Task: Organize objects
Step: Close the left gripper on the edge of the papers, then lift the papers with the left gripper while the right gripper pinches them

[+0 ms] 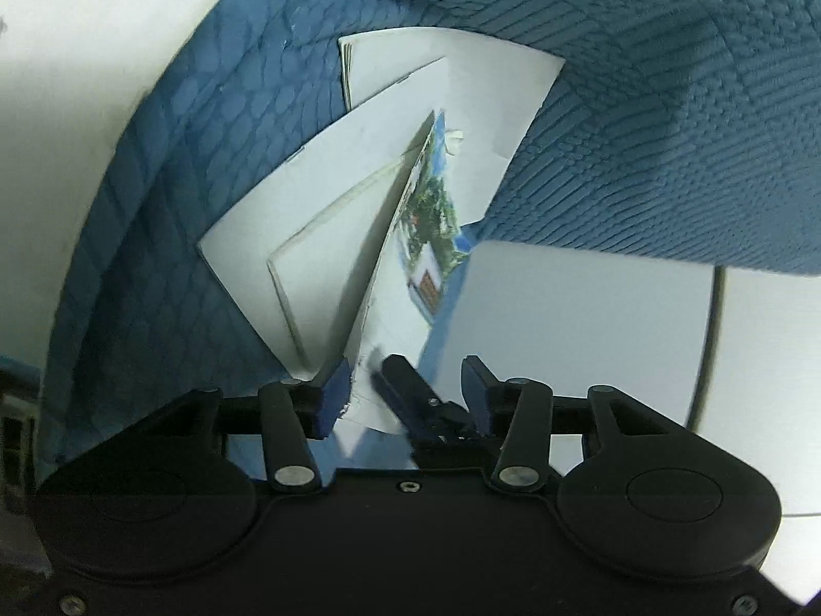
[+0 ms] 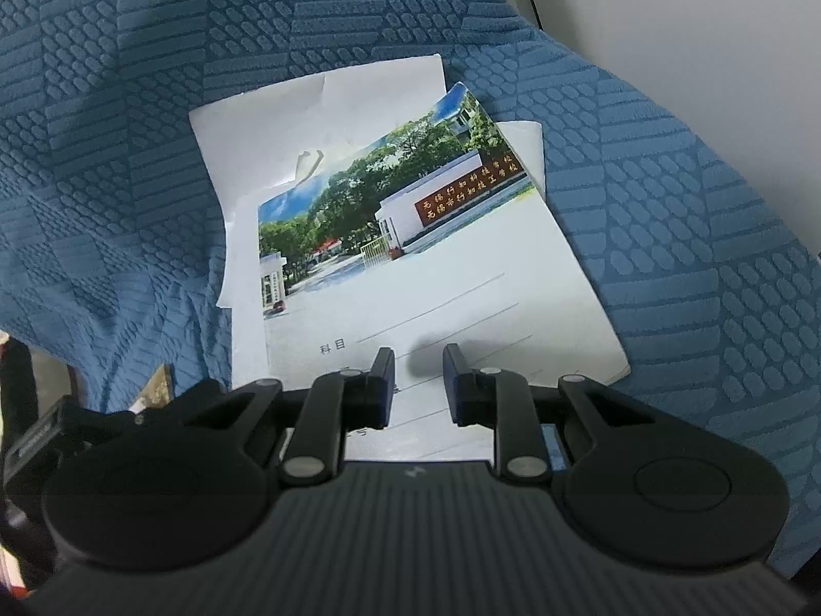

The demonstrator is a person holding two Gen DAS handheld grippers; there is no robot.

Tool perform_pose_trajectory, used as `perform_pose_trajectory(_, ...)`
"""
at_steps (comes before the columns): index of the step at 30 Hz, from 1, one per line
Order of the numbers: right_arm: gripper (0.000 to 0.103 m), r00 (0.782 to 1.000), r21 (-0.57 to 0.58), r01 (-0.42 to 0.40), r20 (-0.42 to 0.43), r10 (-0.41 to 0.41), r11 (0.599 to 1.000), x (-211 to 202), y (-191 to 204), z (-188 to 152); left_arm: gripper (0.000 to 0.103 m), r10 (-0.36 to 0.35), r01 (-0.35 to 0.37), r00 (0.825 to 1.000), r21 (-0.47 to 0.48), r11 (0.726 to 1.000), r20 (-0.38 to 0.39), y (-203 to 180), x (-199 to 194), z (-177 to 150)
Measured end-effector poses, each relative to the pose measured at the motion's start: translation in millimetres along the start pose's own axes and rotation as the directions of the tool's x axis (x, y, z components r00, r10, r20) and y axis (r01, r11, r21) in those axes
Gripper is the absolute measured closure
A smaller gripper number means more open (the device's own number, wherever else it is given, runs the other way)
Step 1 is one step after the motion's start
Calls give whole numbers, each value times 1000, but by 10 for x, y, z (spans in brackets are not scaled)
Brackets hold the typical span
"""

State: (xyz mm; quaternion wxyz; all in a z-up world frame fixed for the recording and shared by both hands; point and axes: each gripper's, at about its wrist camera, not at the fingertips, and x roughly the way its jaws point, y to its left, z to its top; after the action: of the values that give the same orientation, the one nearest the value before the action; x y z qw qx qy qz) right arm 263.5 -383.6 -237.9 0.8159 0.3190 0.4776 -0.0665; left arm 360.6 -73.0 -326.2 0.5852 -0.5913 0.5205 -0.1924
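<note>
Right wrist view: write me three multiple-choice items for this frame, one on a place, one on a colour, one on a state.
1. Where does the photo-cover booklet lie?
A. on loose white sheets spread on the cloth
B. inside a drawer
C. upright on a shelf

2. What colour is the textured cloth?
A. red
B. blue
C. yellow

3. How do the jaws of the right gripper stand?
A. clamped on a pen
B. apart, gripping nothing
C. hidden from view

Answers:
1 A: white paper sticks out past the booklet's top and left edges, with cloth all around.
2 B: the woven pattern is blue across the whole view.
3 B: a clear gap between the two fingers shows only the booklet's cover lying below.
</note>
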Motion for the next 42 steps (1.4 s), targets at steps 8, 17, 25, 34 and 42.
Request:
perform_pose_trajectory(8,80,1000,56,-30,-8,30,998,9,-24,-38,73,48,-47,999,60,997,-20,-83,118,-58)
perform_pose_trajectory(17,79,994,168,-99,-26,105,981,20,-122,-88,101,182,-181,983,111,977,6,-98,286,-170)
perform_pose_trajectory(25,76,970,342,-233,16,242,910,-225,-289,-310,103,125,-124,992,140,982,4,-257,277,-282)
perform_pose_trajectory(34,64,958,560,-269,77,275,783,-277,-604,-469,103,48,-46,999,99,994,-18,-303,213,-302)
perform_pose_trajectory(42,81,972,579,-233,127,196,781,-268,-641,-347,103,50,-49,999,112,993,-9,-396,247,-283)
